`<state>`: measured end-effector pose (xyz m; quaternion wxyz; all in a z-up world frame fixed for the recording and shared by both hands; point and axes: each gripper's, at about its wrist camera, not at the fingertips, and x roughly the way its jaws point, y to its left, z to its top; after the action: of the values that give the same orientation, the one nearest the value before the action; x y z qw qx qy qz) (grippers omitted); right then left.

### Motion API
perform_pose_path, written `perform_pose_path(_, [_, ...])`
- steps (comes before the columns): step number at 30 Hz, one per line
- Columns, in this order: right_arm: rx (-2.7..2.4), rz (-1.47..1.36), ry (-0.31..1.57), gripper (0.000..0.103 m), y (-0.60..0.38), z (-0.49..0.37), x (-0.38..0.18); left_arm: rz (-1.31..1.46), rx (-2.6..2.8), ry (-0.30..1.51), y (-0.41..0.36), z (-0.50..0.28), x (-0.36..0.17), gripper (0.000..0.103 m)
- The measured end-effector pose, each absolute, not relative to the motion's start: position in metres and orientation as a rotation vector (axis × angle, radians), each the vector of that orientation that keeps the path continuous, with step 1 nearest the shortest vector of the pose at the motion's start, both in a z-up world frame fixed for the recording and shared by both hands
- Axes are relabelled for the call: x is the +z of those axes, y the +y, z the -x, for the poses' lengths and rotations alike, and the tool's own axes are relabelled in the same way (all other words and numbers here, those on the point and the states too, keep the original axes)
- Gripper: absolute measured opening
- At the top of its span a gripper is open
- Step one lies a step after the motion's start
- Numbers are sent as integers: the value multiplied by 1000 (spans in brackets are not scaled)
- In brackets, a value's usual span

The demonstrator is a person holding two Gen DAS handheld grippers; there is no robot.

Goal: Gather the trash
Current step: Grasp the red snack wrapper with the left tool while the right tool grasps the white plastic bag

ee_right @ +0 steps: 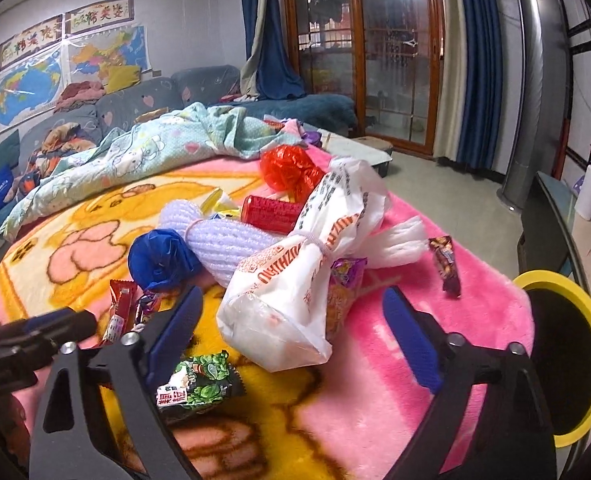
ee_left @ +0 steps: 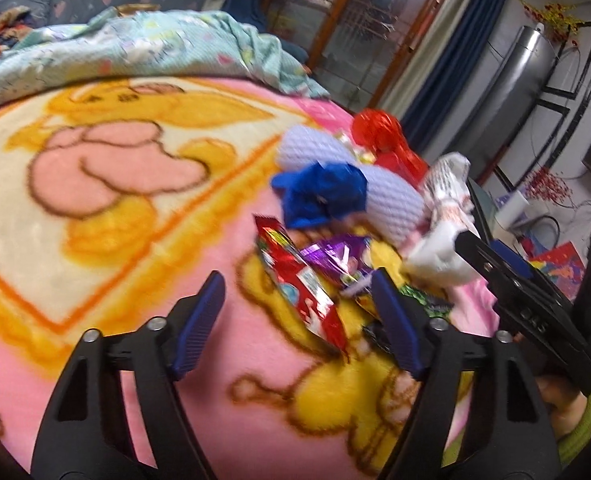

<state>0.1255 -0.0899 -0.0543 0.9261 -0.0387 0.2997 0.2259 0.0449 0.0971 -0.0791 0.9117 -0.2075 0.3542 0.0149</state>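
Two views are given. From the left wrist, the left gripper (ee_left: 299, 316) is seen with its jaws spread wide and nothing held between them, above a pink fleece blanket with a yellow cartoon print (ee_left: 107, 184). Between the blue pads, a long red foil snack wrapper (ee_left: 301, 286) is laid on the blanket, with a purple foil wrapper (ee_left: 335, 258) just beside it. Farther off, a crumpled blue plastic wad (ee_left: 321, 194) is rested against a pale lilac knitted roll (ee_left: 359, 176), and a crumpled red cellophane ball (ee_left: 377, 130) lies behind them. A white printed plastic bag (ee_left: 443, 216) is seen at the right, near the right gripper (ee_left: 507, 276); this view is blurred.

From the right wrist, the right gripper (ee_right: 291, 324) is likewise shown with jaws wide and empty. The white printed plastic bag (ee_right: 295, 280) lies between and just ahead of the pads. A green printed snack packet (ee_right: 197, 382) is touching the left pad. A red cylindrical can (ee_right: 271, 212) is laid behind the bag, and a small dark red candy wrapper (ee_right: 447, 264) lies apart at the right. A black bin with a yellow rim (ee_right: 575, 356) is seen at the blanket's right edge.
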Motion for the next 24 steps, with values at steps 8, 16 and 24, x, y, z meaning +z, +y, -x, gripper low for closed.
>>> perform_pose_path(8, [510,53,635,53,-93,-128,-58,454,-12,803,91,-53,-93,45])
perform_pose_path(16, [551,81,618,37,-89,-118,-57,466,-24,827,96,-55,-96,19])
perform_pose_path(24, [587,91,546,36,-93,-105,-39,517,-26,796,108,-49,-93,8])
